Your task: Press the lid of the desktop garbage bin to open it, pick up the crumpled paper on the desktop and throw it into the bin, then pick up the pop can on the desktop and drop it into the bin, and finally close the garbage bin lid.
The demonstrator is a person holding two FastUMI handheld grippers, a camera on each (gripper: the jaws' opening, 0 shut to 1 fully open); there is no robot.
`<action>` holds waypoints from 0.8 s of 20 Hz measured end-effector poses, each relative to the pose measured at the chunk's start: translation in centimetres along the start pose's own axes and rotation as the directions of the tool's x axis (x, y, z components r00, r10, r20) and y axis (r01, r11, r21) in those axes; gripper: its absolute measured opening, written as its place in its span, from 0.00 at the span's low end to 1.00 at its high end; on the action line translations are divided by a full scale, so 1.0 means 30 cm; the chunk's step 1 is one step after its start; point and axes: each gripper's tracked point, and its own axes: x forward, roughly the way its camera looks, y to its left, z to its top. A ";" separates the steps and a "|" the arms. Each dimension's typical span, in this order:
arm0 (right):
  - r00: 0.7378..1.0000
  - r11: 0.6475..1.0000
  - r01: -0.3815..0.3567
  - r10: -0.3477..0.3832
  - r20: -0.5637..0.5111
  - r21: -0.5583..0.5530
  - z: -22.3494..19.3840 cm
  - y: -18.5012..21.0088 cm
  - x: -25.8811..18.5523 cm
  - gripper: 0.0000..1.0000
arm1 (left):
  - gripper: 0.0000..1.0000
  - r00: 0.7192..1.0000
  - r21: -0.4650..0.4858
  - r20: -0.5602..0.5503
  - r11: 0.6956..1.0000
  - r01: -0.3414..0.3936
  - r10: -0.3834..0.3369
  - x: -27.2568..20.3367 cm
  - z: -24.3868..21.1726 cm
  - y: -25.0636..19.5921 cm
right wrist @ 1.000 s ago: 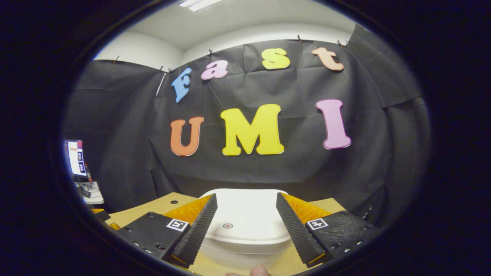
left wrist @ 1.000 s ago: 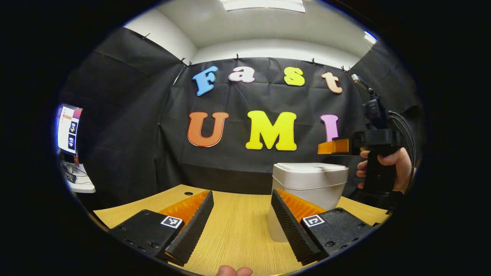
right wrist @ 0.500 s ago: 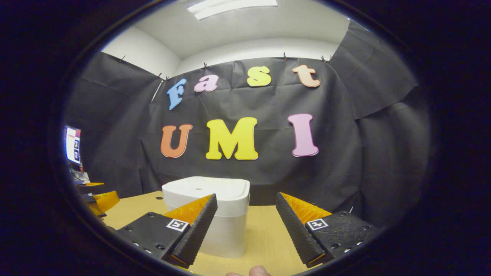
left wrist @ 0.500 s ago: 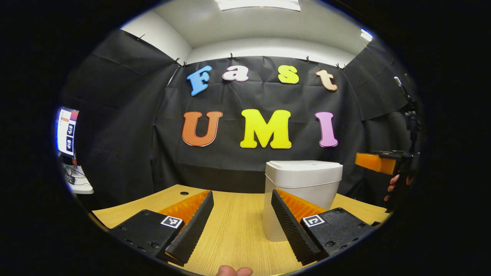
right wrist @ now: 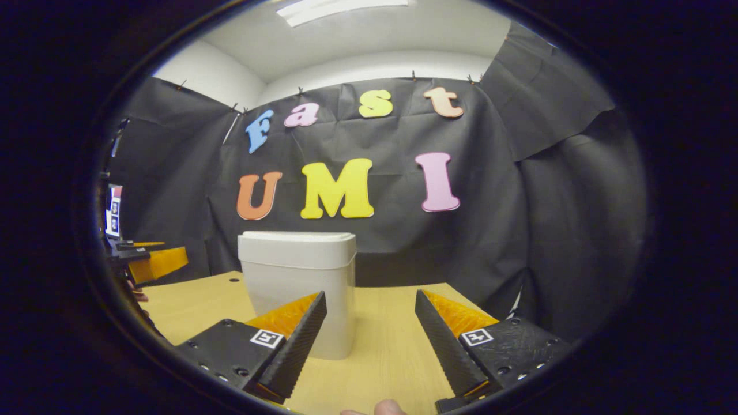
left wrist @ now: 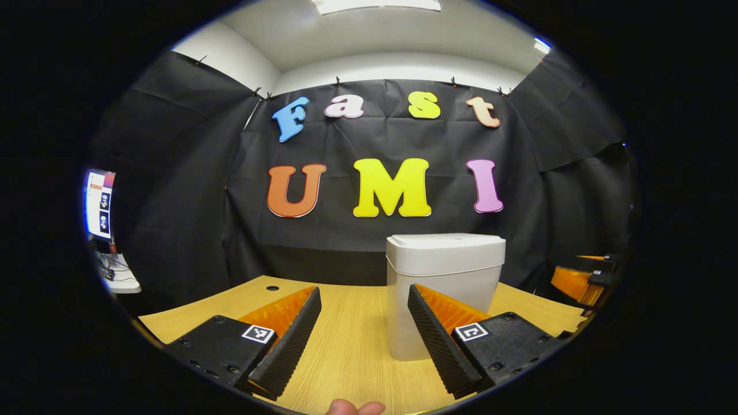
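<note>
The white desktop bin (left wrist: 443,288) stands upright on the wooden table (left wrist: 351,346) with its lid (left wrist: 445,241) shut flat. My left gripper (left wrist: 363,294) hovers low over the table in front of the bin and a little to its left, open, with nothing between its fingers. In the right gripper view the bin (right wrist: 298,288) is ahead on the left, lid (right wrist: 297,238) down. My right gripper (right wrist: 369,296) is open and empty, low over the table to the right of the bin. Each gripper shows at the edge of the other's view: the right gripper (left wrist: 583,278), the left gripper (right wrist: 151,260).
A monitor (left wrist: 98,203) stands on a side desk (left wrist: 118,279) far left, off the table. A small cable hole (left wrist: 272,287) sits near the table's back edge. Black cloth closes the back and the sides. Bare wood lies between my grippers and the bin.
My right gripper has come away from above the bin lid, down and to the right, to table height beside the bin. The lid stays shut. My left gripper has barely shifted.
</note>
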 end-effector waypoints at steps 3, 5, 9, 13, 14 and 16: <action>1.000 1.000 0.003 -0.003 -0.008 0.003 -0.001 0.022 -0.022 0.95 | 0.97 1.000 -0.008 0.004 1.000 0.007 -0.007 0.000 0.002 -0.012; 1.000 1.000 0.006 -0.006 0.002 -0.013 0.010 0.030 -0.027 0.95 | 0.97 1.000 -0.005 0.001 1.000 0.007 -0.007 -0.003 0.000 -0.015; 1.000 1.000 0.003 -0.002 0.014 -0.017 0.024 0.060 -0.034 0.93 | 0.97 1.000 -0.005 0.004 1.000 0.003 -0.003 -0.002 0.008 -0.002; 1.000 0.999 0.000 0.001 0.023 -0.042 0.035 0.091 -0.040 0.96 | 0.97 1.000 -0.007 0.007 1.000 0.002 -0.002 -0.010 0.013 0.008; 1.000 0.999 -0.004 0.005 0.020 -0.042 0.036 0.097 -0.042 0.96 | 0.97 1.000 -0.006 0.008 1.000 0.003 -0.002 -0.009 0.017 0.008; 1.000 0.999 -0.006 0.007 0.019 -0.039 0.037 0.103 -0.041 0.97 | 0.97 1.000 -0.002 0.007 1.000 0.007 -0.007 -0.007 0.019 0.005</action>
